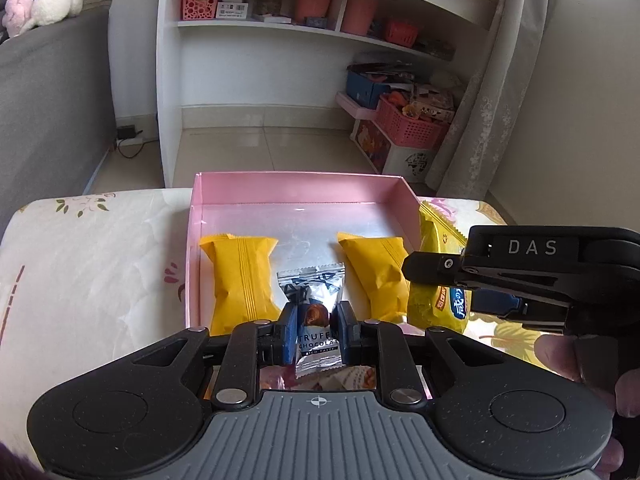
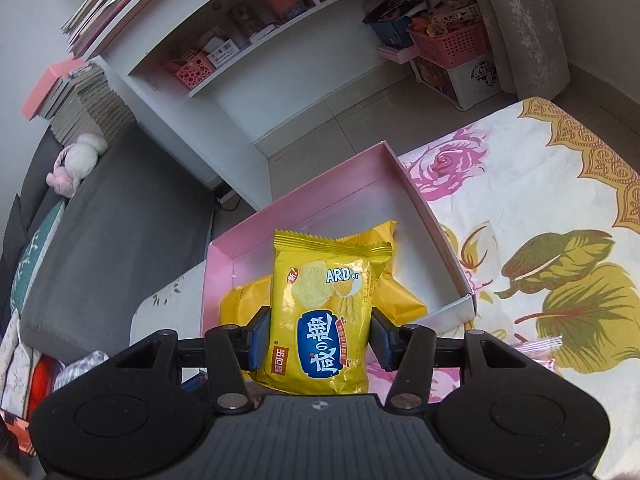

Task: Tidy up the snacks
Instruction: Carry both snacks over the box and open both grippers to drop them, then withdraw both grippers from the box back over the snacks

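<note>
- Bench point(image 1: 92, 240), under a floral cloth, carries the pink box point(image 1: 296, 188), which lies directly ahead of both sets of jaws.
- Two plain yellow packets point(image 1: 240, 276) already lie on the box floor, one either side of the left jaws' line; the centre strip between them is bare.
- Right gripper point(image 2: 320, 340): jaws clamped on the yellow biscuit packet point(image 2: 320, 304), held upright beyond the tips over the box's near end. Advice: lower it past the wall before letting go, clear of the plain packets beneath.
- Left gripper point(image 1: 314, 330): jaws pinched on the silver chocolate wrapper point(image 1: 312, 296), at the box's near edge. Advice: place it in the bare centre strip and keep it away from the right gripper alongside.
</note>
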A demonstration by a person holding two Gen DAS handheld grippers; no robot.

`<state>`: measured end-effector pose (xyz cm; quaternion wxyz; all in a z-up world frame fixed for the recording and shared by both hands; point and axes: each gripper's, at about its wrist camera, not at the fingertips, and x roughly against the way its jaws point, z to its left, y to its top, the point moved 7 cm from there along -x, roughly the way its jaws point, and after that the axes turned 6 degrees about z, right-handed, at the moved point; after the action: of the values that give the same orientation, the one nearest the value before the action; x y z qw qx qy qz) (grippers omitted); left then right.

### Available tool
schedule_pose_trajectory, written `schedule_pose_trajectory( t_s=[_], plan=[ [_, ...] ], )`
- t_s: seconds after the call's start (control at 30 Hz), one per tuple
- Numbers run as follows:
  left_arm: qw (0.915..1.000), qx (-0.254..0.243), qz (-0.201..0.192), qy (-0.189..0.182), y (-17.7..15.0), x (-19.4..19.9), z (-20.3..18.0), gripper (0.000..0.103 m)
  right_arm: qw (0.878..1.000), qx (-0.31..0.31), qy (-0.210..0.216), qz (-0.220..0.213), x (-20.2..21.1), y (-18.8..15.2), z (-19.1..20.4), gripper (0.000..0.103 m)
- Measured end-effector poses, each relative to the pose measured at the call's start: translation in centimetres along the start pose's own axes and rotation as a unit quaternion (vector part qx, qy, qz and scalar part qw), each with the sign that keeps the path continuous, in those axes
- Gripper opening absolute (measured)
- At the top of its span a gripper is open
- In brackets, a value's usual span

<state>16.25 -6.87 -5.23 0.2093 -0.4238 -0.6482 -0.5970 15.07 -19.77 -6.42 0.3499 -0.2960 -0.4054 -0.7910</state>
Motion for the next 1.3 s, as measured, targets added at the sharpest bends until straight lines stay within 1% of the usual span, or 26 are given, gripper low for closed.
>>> schedule_pose_trajectory(
  t_s=[0.1, 0.27, 0.3, 0.37, 0.43, 0.5, 0.57, 0.63, 0.67, 0.73, 0.77, 0.9, 0.97, 1.03, 1.13, 1.23, 1.3],
  plan=[
    [1.0, 0.005, -0.003, 0.0, 0.6, -1.5, 0.1, 0.018, 1.0, -0.014, -0.005, -0.007, -1.1, 0.4, -0.6, 0.043],
    [0.9998, 0.015, -0.011, -0.011, 0.8, -3.0, 0.4, 0.018, 0.999, -0.029, -0.008, -0.023, -2.2, 1.2, -1.4, 0.044],
    [0.9997, 0.015, -0.013, -0.013, 0.8, -3.2, 0.3, 0.019, 0.999, -0.032, -0.007, -0.026, -2.3, 1.4, -1.6, 0.046],
    [0.9996, 0.015, -0.019, -0.011, 0.8, -3.5, 0.4, 0.02, 0.999, -0.04, -0.006, -0.035, -2.4, 1.7, -2.0, 0.048],
    [0.9996, 0.017, -0.022, -0.01, 1.0, -3.6, 0.5, 0.022, 0.998, -0.048, -0.001, -0.041, -2.3, 1.9, -2.2, 0.06],
    [0.9996, 0.019, -0.016, -0.015, 0.9, -3.7, 0.5, 0.022, 0.998, -0.051, 0.002, -0.045, -2.1, 2.1, -2.4, 0.063],
    [0.9997, 0.018, -0.015, -0.01, 0.9, -3.6, 0.5, 0.027, 0.998, -0.05, 0.001, -0.046, -1.9, 2.1, -2.5, 0.064],
    [0.9998, 0.016, -0.013, -0.006, 0.7, -3.4, 0.6, 0.036, 0.998, -0.049, 0.0, -0.046, -1.7, 2.1, -2.5, 0.066],
    [0.9998, 0.014, -0.012, -0.005, 0.7, -3.3, 0.6, 0.038, 0.998, -0.047, -0.001, -0.045, -1.6, 2.1, -2.4, 0.066],
    [0.9999, 0.008, -0.012, -0.001, 0.5, -2.8, 0.4, 0.05, 0.998, -0.04, -0.004, -0.044, -1.4, 2.0, -2.2, 0.068],
    [0.9999, 0.003, -0.014, 0.002, 0.4, -2.5, 0.4, 0.051, 0.998, -0.036, -0.005, -0.043, -1.3, 2.0, -2.1, 0.069],
    [0.9998, -0.01, -0.013, 0.006, 0.0, -1.2, 0.4, 0.065, 0.999, -0.017, -0.005, -0.038, -0.5, 1.7, -1.5, 0.073],
    [0.9998, -0.014, -0.014, 0.006, -0.1, -0.5, 0.4, 0.069, 0.999, -0.008, -0.008, -0.038, 0.0, 1.5, -1.3, 0.076],
    [0.9997, -0.02, -0.012, 0.008, -0.4, 0.2, 0.4, 0.075, 0.999, 0.001, -0.012, -0.037, 0.5, 1.2, -1.2, 0.079],
    [0.9995, -0.029, -0.009, 0.012, -0.8, 1.3, 0.2, 0.081, 0.999, 0.014, -0.022, -0.031, 1.2, 0.6, -1.2, 0.082],
    [0.9992, -0.037, -0.004, 0.014, -1.5, 2.4, 0.0, 0.086, 0.999, 0.026, -0.028, -0.023, 1.9, -0.1, -1.1, 0.085],
    [0.9989, -0.043, 0.0, 0.016, -2.0, 3.0, -0.1, 0.088, 0.999, 0.035, -0.031, -0.019, 2.4, -0.6, -1.1, 0.085]
  ],
)
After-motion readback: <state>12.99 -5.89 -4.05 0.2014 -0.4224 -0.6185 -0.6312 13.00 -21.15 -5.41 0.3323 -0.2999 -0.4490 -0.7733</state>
